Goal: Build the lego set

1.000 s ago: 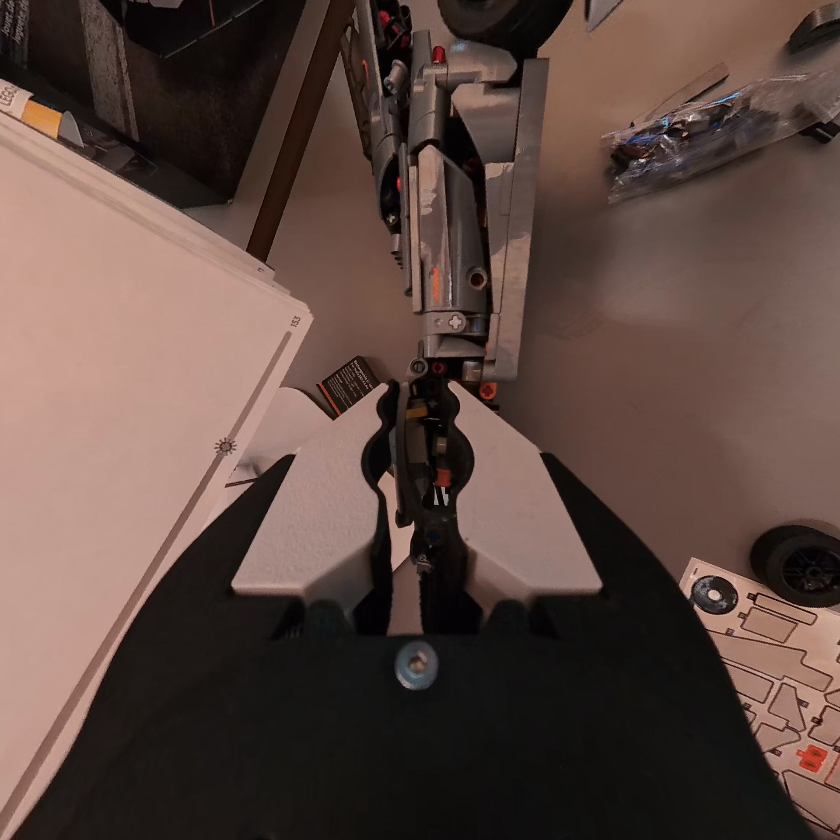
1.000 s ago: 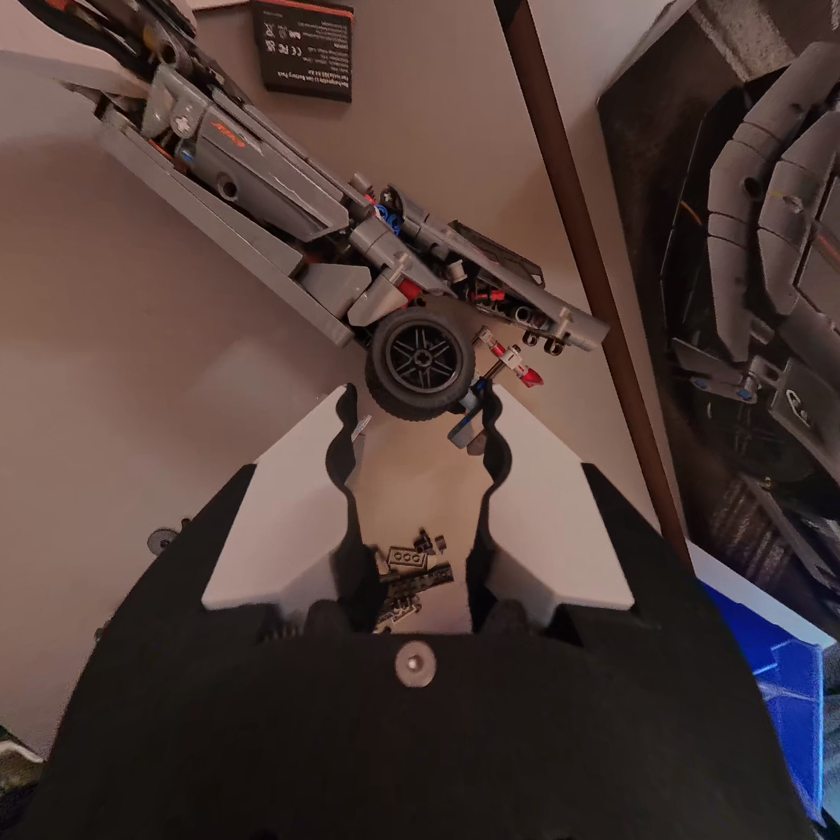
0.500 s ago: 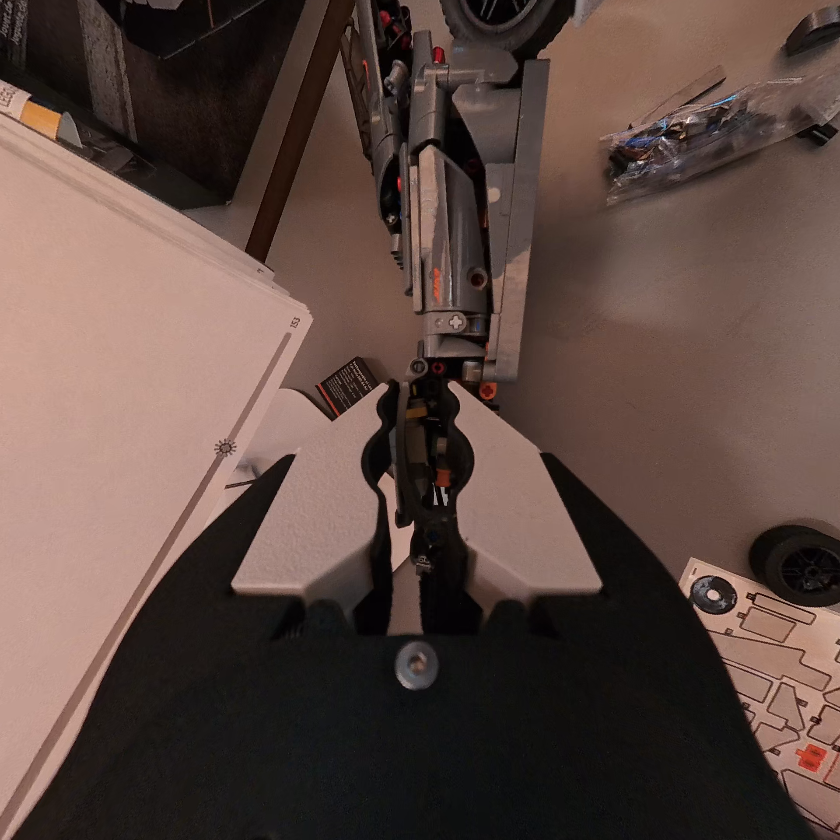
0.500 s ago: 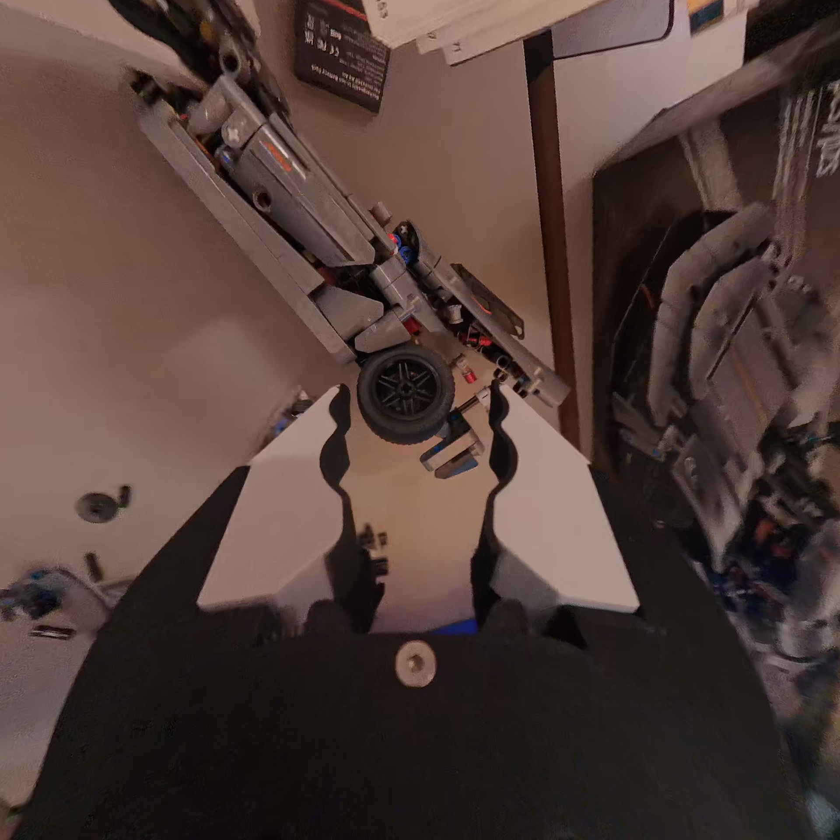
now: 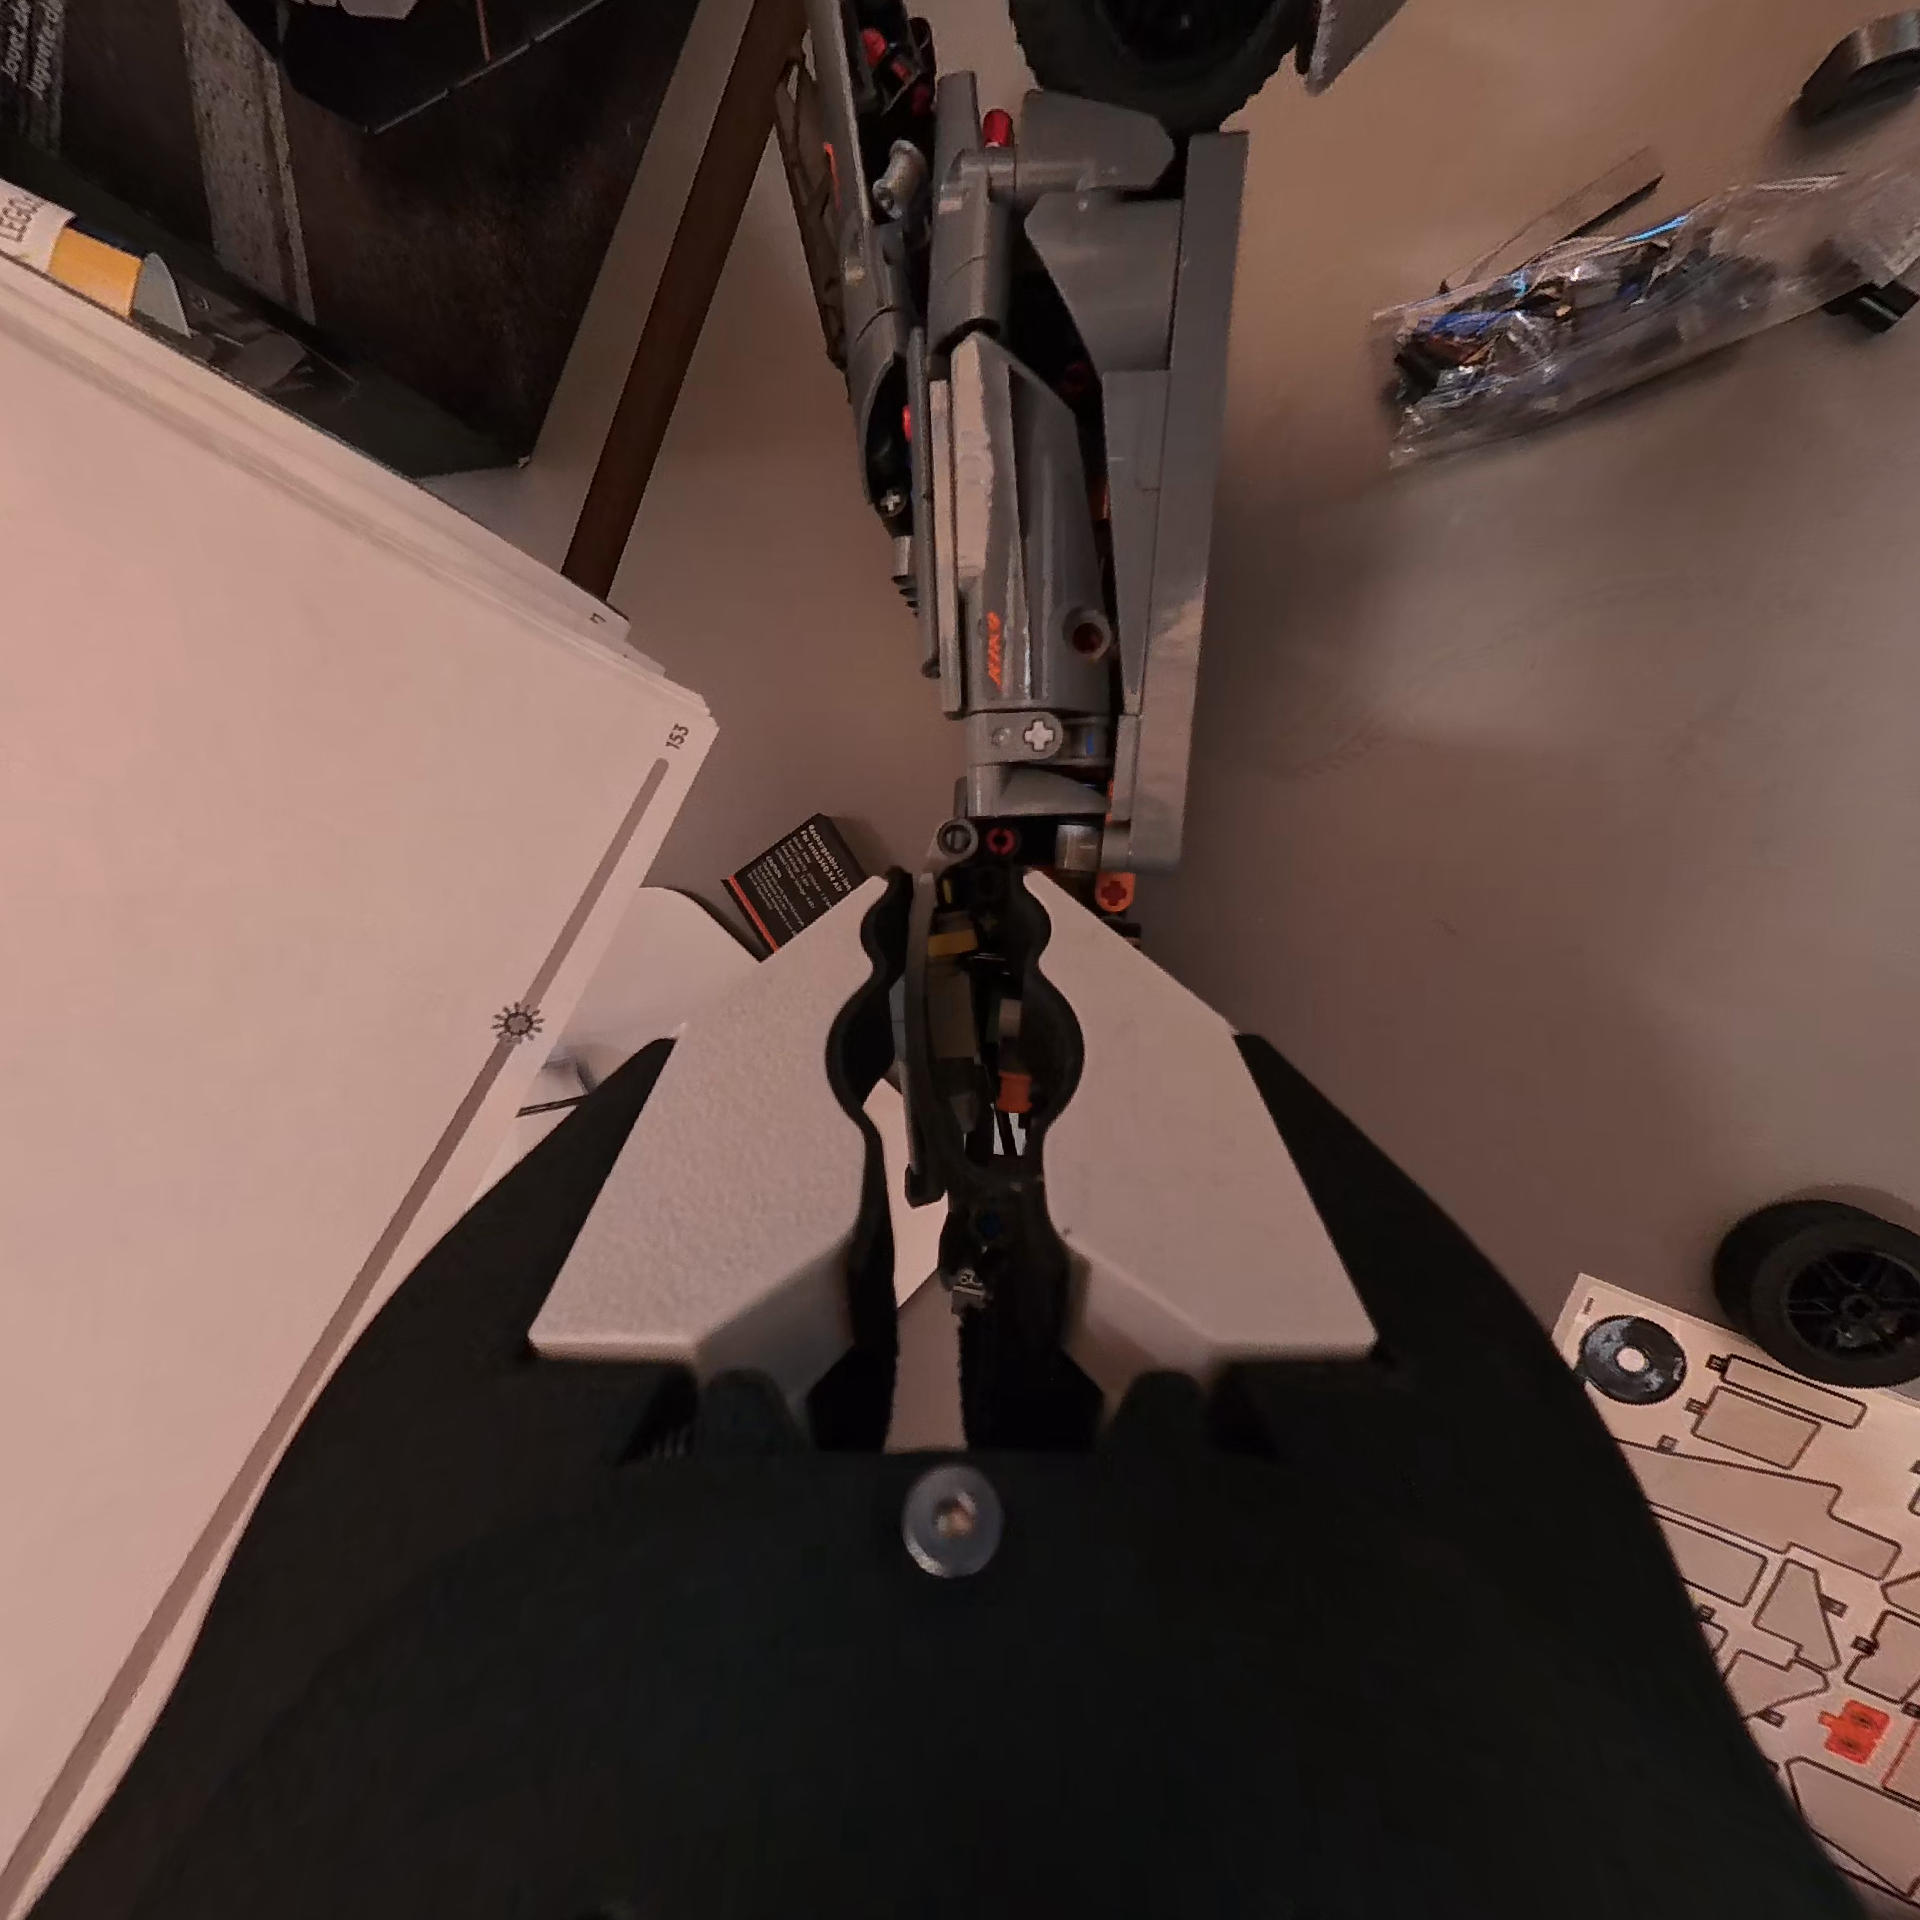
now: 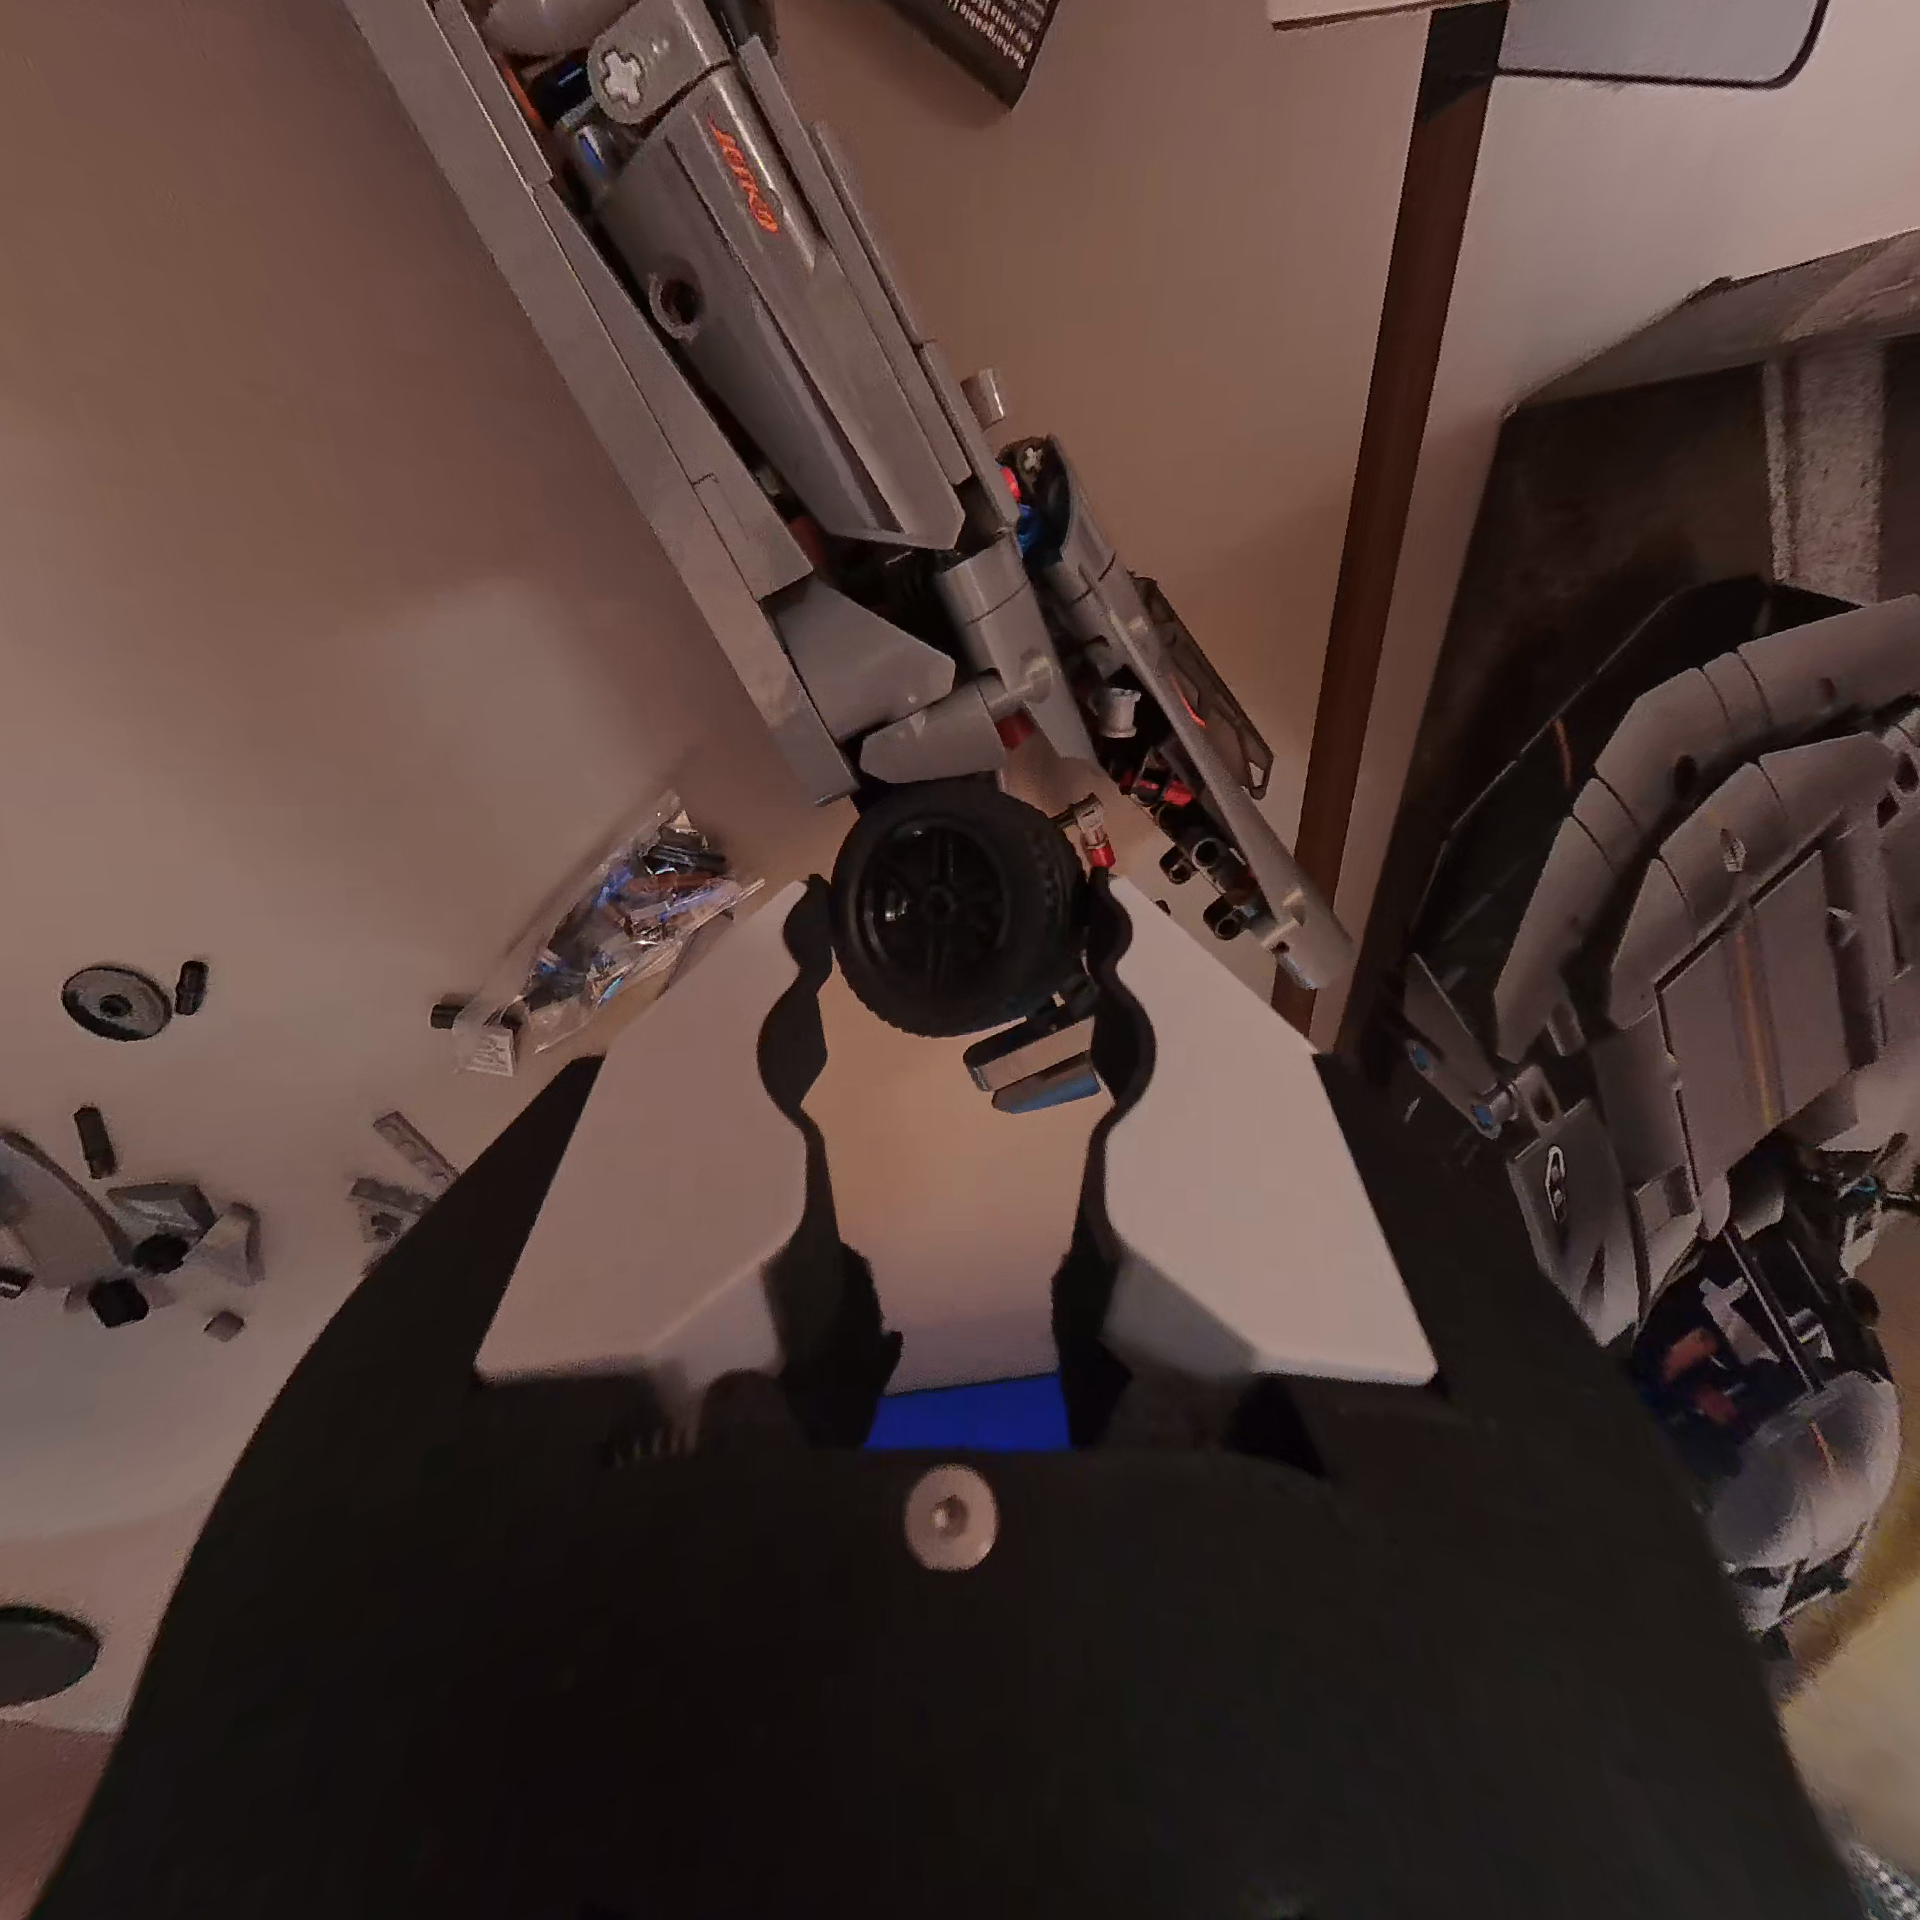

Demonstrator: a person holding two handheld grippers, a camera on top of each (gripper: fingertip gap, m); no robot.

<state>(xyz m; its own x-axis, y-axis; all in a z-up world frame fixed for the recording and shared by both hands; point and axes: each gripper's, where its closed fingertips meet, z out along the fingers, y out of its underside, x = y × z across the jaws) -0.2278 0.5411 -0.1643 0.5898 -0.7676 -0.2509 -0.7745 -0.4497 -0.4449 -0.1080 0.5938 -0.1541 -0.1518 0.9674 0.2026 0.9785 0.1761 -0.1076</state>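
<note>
The grey Lego car hangs above the table. My left gripper is shut on its near end, with dark, yellow and orange parts pinched between the jaws. The car also shows in the right wrist view, running diagonally. A black wheel sits at its lower end. My right gripper has its fingertips against both sides of the tyre. A small blue and grey piece sits just below the wheel. The same wheel shows at the top of the left wrist view.
An open instruction booklet lies left, with the dark set box behind it. A bag of parts, a loose wheel and a sticker sheet lie right. Loose grey and black pieces lie at the left. Tip to tip, the grippers are about 15 cm apart.
My right gripper has swung round and moved forward, so the wheel now sits between its fingertips instead of ahead of them. The left gripper still holds the car, almost unmoved.
</note>
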